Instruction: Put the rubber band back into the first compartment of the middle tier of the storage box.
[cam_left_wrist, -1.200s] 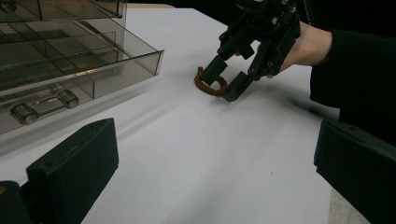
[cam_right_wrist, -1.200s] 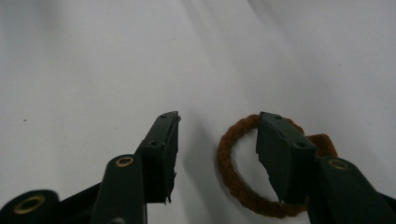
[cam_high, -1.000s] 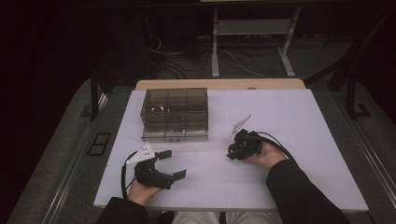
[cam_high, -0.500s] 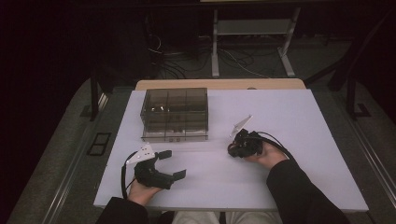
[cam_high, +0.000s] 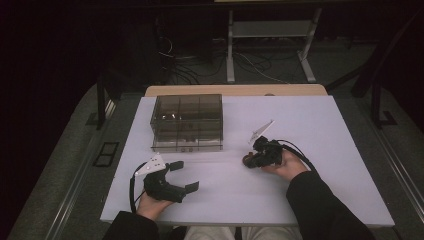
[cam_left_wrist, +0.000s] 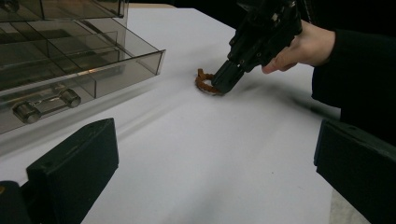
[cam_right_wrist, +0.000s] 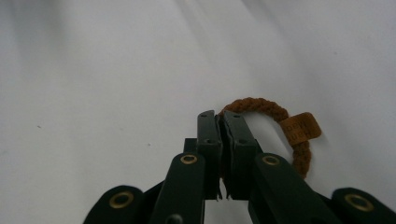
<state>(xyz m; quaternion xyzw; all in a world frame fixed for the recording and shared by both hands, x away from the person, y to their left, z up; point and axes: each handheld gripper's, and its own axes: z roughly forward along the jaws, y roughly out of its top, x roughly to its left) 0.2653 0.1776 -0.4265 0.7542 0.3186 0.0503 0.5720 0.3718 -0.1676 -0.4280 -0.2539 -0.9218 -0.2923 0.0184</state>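
Observation:
A brown braided ring (cam_right_wrist: 261, 106) with a tan tag (cam_right_wrist: 301, 128) lies on the white table (cam_high: 320, 130), right of centre. My right gripper (cam_right_wrist: 219, 116) points down at it, jaws pressed together on the ring's near edge. From the left gripper view, that right gripper (cam_left_wrist: 223, 81) touches the ring (cam_left_wrist: 201, 83) on the tabletop. In the high view the ring (cam_high: 246, 160) shows just left of the right gripper (cam_high: 257, 155). My left gripper (cam_high: 183, 175) rests near the front left edge, open, with nothing between its jaws.
A smoky clear compartment box (cam_high: 187, 122) stands at the back left of the table, its latch (cam_left_wrist: 44, 105) facing the left gripper. Bare tabletop lies between the two grippers. Dark floor, cables and a stand frame (cam_high: 270, 30) lie beyond the table.
The right gripper has shifted only slightly at the ring. The left gripper has stayed still and open.

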